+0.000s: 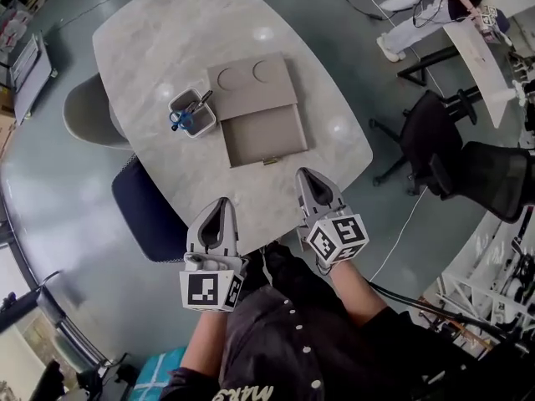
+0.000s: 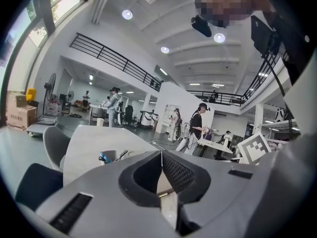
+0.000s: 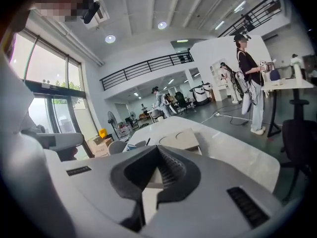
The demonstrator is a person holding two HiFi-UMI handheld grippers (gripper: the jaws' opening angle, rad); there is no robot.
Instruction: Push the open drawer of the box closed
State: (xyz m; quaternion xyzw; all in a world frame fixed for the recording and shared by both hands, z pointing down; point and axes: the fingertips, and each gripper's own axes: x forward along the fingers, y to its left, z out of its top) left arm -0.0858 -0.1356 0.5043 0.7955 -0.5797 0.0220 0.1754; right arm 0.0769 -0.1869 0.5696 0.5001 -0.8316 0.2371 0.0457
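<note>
In the frame's centre on the surface (image 1: 150, 48), the box's (image 1: 251, 78) open drawer (image 1: 266, 132) faces downward, apart from the left gripper (image 1: 222, 202) and right gripper (image 1: 303, 174) below it, both with empty fingers (image 3: 168, 170) pressed together.

Overhead head view; low gripper views across table (image 1: 150, 48)
</note>
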